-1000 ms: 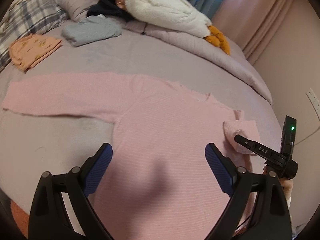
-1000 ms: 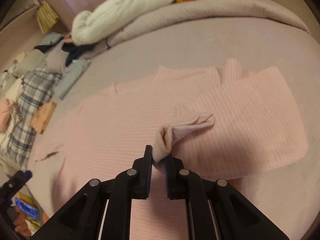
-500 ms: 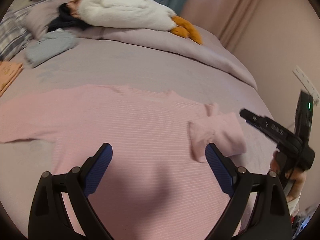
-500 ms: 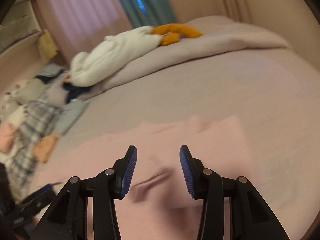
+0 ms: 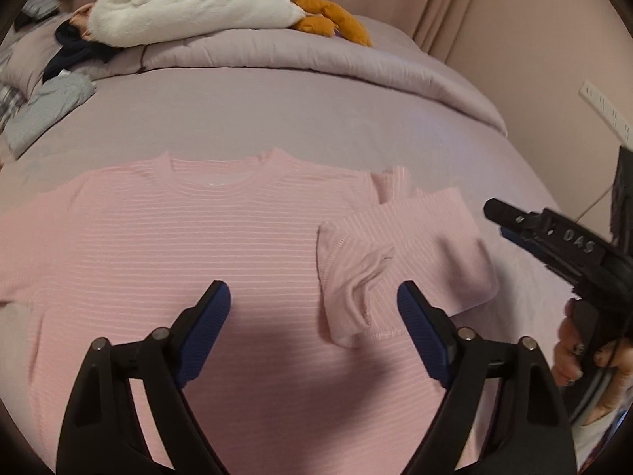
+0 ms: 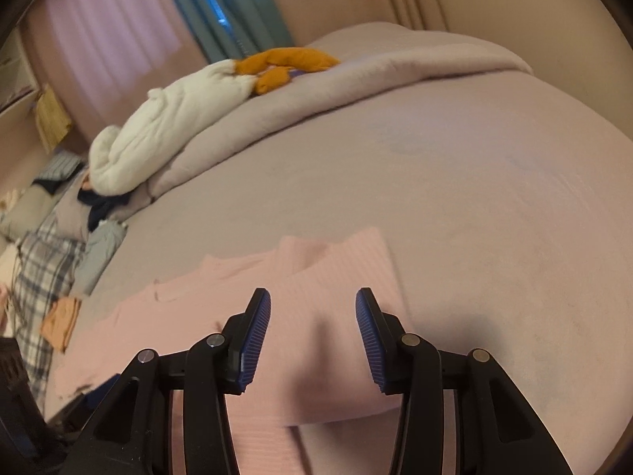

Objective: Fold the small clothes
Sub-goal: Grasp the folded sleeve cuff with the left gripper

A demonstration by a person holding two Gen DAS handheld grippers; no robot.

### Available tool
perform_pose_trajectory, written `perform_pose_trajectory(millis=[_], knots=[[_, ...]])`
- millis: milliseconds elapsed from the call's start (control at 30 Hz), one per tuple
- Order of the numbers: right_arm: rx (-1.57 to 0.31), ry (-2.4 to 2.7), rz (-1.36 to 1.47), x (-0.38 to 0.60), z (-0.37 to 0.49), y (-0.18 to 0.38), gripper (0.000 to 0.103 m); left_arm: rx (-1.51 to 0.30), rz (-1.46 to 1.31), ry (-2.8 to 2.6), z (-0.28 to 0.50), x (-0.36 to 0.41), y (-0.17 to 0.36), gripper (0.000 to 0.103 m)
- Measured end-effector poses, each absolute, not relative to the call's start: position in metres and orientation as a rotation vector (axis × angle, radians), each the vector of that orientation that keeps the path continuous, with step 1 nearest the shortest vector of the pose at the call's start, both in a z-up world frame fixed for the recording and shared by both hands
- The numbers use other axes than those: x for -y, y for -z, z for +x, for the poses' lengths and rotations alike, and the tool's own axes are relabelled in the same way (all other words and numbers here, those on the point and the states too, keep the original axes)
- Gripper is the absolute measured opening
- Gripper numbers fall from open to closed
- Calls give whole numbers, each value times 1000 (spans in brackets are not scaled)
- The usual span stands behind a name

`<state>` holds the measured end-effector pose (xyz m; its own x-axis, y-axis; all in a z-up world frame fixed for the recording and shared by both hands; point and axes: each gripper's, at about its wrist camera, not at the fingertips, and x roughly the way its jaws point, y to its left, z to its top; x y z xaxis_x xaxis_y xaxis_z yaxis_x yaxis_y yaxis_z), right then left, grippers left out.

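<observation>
Left wrist view: a pink ribbed knit sweater with a round neckline (image 5: 221,245) lies flat, front up, on the pale lilac bed sheet (image 5: 277,118).
Sweater's look: fine horizontal ribs, a plain round collar band, and one sleeve (image 5: 399,253) folded inward over the chest, its cuff end rumpled.
Sweater's place: on the near part of the sheet, well short of the rolled lilac duvet (image 5: 316,63) at the far side.
Axis: collar points toward the duvet and hem toward the camera, so the body's long axis runs away from the viewer; the unfolded sleeve runs off to the left of the collar.
Writing: the letters "DAS" are moulded on the black arm of the right gripper (image 5: 514,221), beside the folded sleeve.
Left gripper (image 5: 312,312): blue-padded jaws are closing yet stand spread above the sweater, pinching nothing.
Right gripper, own view (image 6: 312,336): jaws are opening over the folded sleeve, no cloth between them.
Beyond the sweater: a white plush toy with orange feet (image 5: 198,4) lies on the duvet.
</observation>
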<state>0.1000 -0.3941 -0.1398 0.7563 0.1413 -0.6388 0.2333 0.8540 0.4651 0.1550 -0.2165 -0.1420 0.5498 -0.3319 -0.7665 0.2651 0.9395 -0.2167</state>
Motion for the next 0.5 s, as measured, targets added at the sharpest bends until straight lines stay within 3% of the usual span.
perform_pose_trajectory(millis=[100,200,267,333,400,467,500], knots=[[-750,98,581,399,97,148,59,-954,-74,369,160,223,156,81],[-764,110,632,408,92,155,61,-976,-76,358,167,224,169,79],[-779,111,645,411,90,160,66,-988,-75,338,171,223,176,71],[-790,132,639,412,90,164,66,-991,-85,320,175,223,180,59],[-806,151,616,412,91,166,66,-989,-93,297,178,220,183,53],[-805,175,595,414,91,166,66,-975,-99,260,180,218,182,40],[-803,180,588,415,91,166,66,-965,-106,253,180,217,182,26]])
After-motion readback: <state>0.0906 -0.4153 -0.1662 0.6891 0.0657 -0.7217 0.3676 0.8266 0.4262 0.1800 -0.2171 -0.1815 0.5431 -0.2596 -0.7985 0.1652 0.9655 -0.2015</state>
